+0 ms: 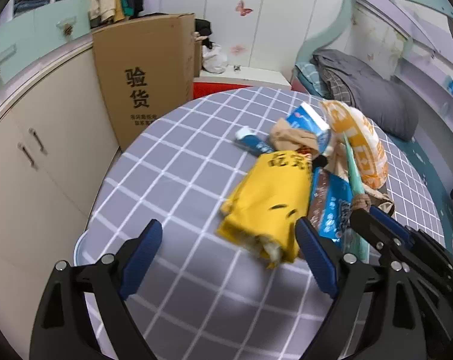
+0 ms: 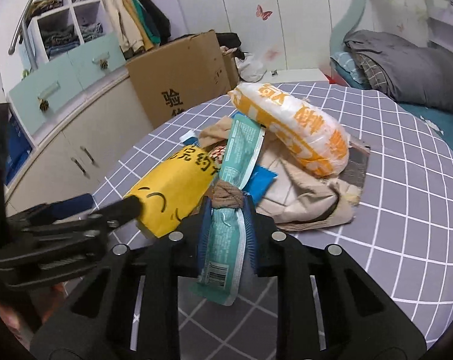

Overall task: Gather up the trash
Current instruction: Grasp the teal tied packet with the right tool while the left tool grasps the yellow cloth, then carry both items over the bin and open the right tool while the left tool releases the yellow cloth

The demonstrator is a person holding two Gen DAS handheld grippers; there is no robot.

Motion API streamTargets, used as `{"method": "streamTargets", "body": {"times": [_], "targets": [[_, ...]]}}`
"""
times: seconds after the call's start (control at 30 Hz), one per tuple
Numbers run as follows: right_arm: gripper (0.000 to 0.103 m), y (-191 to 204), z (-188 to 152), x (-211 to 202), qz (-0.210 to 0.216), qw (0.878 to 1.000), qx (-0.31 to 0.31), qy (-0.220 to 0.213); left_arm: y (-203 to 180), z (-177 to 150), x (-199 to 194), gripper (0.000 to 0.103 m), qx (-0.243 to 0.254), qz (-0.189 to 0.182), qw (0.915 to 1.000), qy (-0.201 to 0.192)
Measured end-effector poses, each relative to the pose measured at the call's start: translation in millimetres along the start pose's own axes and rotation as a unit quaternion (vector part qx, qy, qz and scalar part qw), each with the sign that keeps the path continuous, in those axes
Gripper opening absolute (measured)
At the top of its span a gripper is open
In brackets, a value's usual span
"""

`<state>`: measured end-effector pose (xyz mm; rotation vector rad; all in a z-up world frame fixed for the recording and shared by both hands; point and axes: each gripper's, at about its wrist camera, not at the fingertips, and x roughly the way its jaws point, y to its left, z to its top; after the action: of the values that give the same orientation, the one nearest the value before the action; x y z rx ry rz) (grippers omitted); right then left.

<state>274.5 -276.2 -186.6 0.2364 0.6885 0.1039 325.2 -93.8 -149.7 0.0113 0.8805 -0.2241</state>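
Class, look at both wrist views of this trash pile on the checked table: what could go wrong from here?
1. The right gripper is shut on the teal wrapper together with a bit of beige cloth; lifting may drag the pile along.
2. The orange-and-white bag rests on top of the heap and could roll off.
3. The left gripper is open beside the yellow bag; its finger may push the bag instead of grasping it.

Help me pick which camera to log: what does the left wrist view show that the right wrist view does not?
Only the left wrist view shows the left gripper with jaws wide open beside the yellow bag, plus a blue-and-white carton. Only the right wrist view shows the right gripper shut on the teal wrapper, plus the shelves of folded clothes. Both show the orange bag, the checked table, the cardboard box and the bed.
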Motion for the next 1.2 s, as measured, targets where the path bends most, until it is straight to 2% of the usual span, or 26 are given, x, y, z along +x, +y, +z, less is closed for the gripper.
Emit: {"method": "streamTargets", "body": {"times": [0.17, 0.23, 0.3, 0.33, 0.4, 0.5, 0.67, 0.93, 1.07, 1.2], "targets": [[0.022, -10, 4, 1, 0.006, 1.0, 0.013, -0.002, -19, 8, 16, 0.088, 0.039, 0.002, 0.9992, -0.003], [0.022, -12, 4, 0, 0.009, 1.0, 0.014, -0.003, -23, 8, 18, 0.085, 0.047, 0.008, 0.9988, -0.01], [0.022, -13, 4, -1, 0.011, 1.0, 0.014, -0.003, -23, 6, 17, 0.055, 0.055, 0.002, 0.9984, -0.012], [0.022, -13, 4, 0, 0.013, 1.0, 0.014, -0.002, -24, 5, 17, 0.055, 0.056, 0.0, 0.9984, -0.009], [0.022, -11, 3, -1, 0.014, 1.0, 0.015, -0.004, -22, 4, 12, 0.044, 0.056, -0.003, 0.9982, -0.019], [0.022, -9, 2, -4, 0.016, 1.0, 0.011, -0.006, -15, 2, -1, 0.035, 0.043, -0.008, 0.9984, -0.036], [0.022, 10, 2, -16, 0.025, 1.0, -0.001, -0.018, 13, 0, -31, 0.027, 0.002, -0.028, 0.9973, -0.068], [0.022, 57, 3, -21, 0.047, 0.998, -0.031, -0.015, 55, -10, -69, 0.021, -0.043, -0.039, 0.9929, -0.103], [0.022, 83, 1, -18, 0.064, 0.997, -0.046, -0.008, 79, -18, -86, 0.021, -0.061, -0.033, 0.9904, -0.12], [0.022, 116, -4, -13, 0.088, 0.994, -0.064, 0.001, 116, -30, -104, 0.021, -0.082, -0.008, 0.9865, -0.142]]}}
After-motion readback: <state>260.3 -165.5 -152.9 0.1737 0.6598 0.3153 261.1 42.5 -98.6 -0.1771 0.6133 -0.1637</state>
